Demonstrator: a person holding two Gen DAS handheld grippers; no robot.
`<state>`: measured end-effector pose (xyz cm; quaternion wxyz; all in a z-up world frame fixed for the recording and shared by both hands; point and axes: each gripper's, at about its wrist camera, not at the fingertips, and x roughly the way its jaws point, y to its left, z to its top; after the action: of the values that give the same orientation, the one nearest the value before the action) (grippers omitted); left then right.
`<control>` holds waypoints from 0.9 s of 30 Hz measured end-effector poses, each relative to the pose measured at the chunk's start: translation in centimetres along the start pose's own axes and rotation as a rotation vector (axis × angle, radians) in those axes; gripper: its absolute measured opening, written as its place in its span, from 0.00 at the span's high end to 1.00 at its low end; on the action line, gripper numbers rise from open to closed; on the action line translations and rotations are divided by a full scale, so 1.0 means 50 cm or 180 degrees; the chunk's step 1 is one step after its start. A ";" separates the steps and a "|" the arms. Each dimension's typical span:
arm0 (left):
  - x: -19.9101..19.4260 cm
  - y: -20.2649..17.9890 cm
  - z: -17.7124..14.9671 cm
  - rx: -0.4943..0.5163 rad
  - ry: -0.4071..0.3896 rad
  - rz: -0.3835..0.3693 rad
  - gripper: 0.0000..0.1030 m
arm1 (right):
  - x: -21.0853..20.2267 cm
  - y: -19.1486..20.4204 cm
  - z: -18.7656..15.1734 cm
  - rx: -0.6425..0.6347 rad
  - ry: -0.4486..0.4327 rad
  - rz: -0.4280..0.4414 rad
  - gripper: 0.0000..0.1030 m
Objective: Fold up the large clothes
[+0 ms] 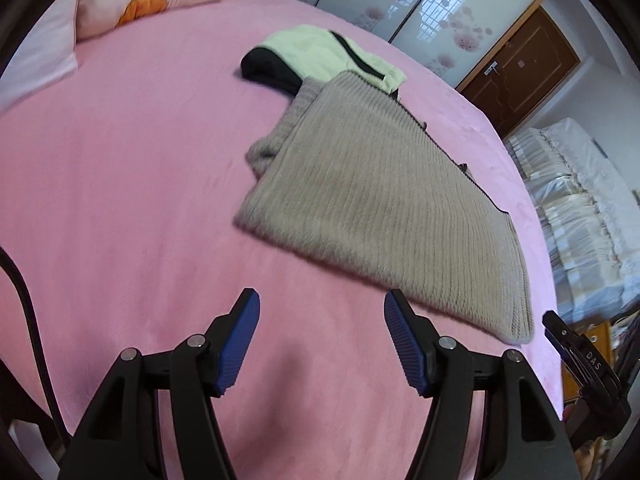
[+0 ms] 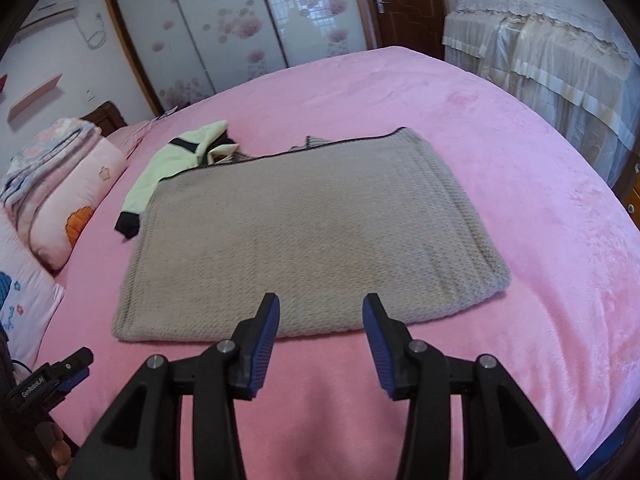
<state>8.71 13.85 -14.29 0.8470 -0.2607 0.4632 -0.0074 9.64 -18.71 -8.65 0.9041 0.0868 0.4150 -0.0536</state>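
Your folded grey ribbed knit sweater (image 2: 296, 236) lies flat on the pink plush bed (image 2: 520, 200); beside it, your left gripper (image 1: 322, 344) and right gripper (image 2: 320, 344) hang released, empty.

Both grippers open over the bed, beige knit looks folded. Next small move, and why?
Probably reach past the beige sweater, which lies flat, for the pale green garment crumpled behind it. The left hand-held gripper and right hand-held gripper both stand open and empty.

Left gripper (image 1: 322, 316) and right gripper (image 2: 320, 318) tilt downward, fingers parted, holding nothing.
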 end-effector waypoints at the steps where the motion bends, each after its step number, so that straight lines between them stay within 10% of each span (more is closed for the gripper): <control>1: 0.007 0.014 -0.005 -0.0048 0.0040 -0.0059 0.38 | 0.003 0.016 -0.008 -0.0040 0.0027 0.0034 0.58; 11: 0.140 0.112 -0.009 -0.0726 0.0058 -0.0901 0.39 | 0.062 0.106 -0.041 -0.0378 0.0177 0.0191 0.58; 27: 0.306 0.038 0.124 -0.0747 -0.0415 -0.1153 0.39 | 0.159 0.090 -0.015 -0.0353 0.0131 0.0139 0.58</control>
<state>21.91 14.30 -24.41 0.8239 -0.4363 0.3507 -0.0885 15.01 -14.37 -14.63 0.8997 0.0466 0.4339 -0.0089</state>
